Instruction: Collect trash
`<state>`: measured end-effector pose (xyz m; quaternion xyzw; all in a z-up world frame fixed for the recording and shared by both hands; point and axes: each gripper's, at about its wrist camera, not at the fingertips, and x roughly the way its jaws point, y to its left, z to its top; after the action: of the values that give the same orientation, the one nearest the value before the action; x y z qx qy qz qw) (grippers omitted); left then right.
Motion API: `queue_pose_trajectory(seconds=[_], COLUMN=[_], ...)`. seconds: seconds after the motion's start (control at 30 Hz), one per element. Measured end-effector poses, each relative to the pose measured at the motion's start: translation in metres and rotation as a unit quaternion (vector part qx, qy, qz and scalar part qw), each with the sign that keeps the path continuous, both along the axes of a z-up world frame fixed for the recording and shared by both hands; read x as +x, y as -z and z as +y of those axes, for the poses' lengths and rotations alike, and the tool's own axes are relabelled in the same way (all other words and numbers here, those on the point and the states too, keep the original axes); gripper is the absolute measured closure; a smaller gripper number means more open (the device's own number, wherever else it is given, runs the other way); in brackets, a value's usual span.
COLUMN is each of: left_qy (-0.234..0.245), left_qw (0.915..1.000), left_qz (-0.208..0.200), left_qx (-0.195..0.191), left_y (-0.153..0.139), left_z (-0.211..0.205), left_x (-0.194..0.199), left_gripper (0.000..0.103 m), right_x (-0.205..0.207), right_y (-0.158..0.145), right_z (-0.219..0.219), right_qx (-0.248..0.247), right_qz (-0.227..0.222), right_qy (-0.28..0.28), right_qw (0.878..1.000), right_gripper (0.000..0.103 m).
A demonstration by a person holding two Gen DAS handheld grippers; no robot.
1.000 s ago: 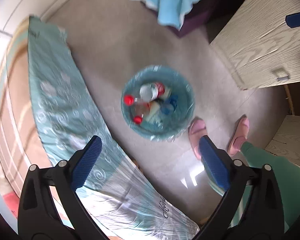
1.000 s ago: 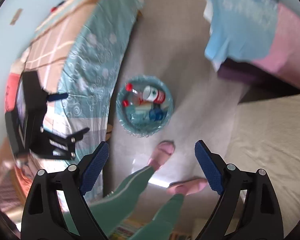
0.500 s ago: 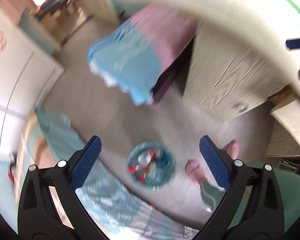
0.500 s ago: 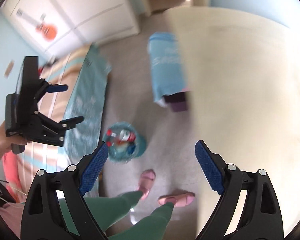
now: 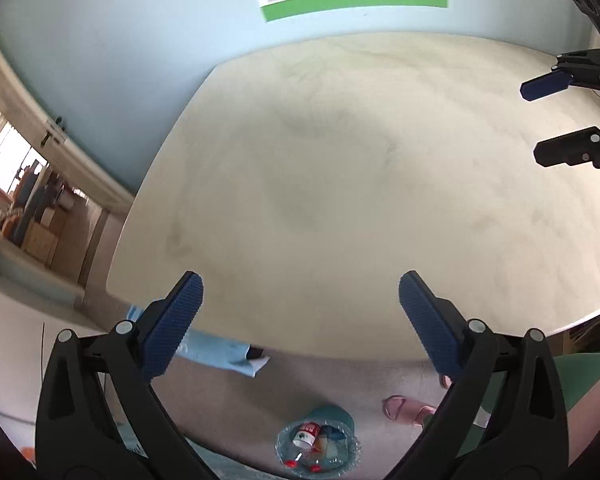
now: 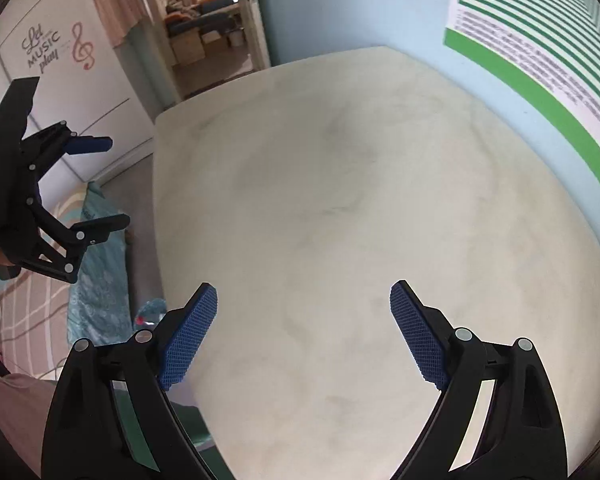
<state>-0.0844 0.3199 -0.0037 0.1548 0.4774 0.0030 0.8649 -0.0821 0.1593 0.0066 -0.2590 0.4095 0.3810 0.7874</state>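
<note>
Over pale bench [image 5: 340, 168]: left tongs [image 5: 300, 312] wide, empty; right tongs [image 6: 304, 320] wide, empty; lined bin [image 5: 320, 446] with bottles at bottom centre.

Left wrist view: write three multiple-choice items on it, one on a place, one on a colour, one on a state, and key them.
1. Where does the trash bin stand?
A. on the tabletop
B. on the floor, near the bottom edge of the view
C. on the bed

2. What colour is the poster's border on the wall?
A. green
B. red
C. yellow

3. How is the left gripper?
A. shut on a bottle
B. shut on nothing
C. open, nothing between its fingers

Key:
1 B, the bin with bottles sits on the grey floor below the pale tabletop's edge.
2 A, a green band frames the white sheet.
3 C, the blue pads stand wide apart with only bare tabletop behind them.
</note>
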Motion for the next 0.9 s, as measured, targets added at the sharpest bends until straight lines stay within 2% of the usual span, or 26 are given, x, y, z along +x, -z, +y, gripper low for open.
queue_pose_trajectory(seconds=[0.1,0.3,0.5,0.67,0.9], left_qy=[0.047,0.112,0.171,0.236,0.32], left_qw=[0.9988,0.9929,0.9843,0.9708,0.947], left_qz=[-0.011,-0.04,-0.046,-0.041,-0.027], left_qx=[0.0,0.003,-0.002,-0.002,-0.003], left_y=[-0.008,-0.022,-0.032,-0.029,-0.024], left_z=[-0.044,-0.121,-0.18,-0.228,-0.279], left_x=[0.034,0.092,0.14,0.164,0.183], left_gripper=[0.007,0.007,0.007,0.007,0.007], right_x=[0.019,0.046,0.052,0.05,0.037], right_y=[-0.014,-0.033,-0.046,-0.049,-0.045], right_z=[-0.047,-0.137,-0.206,-0.261,-0.299], right_qx=[0.018,0.04,0.043,0.057,0.081], right_qz=[-0.018,-0.039,-0.057,-0.061,-0.054], right_qy=[0.043,0.127,0.196,0.268,0.347], right_qw=[0.999,0.99,0.978,0.96,0.933], right_gripper=[0.015,0.015,0.015,0.015,0.015])
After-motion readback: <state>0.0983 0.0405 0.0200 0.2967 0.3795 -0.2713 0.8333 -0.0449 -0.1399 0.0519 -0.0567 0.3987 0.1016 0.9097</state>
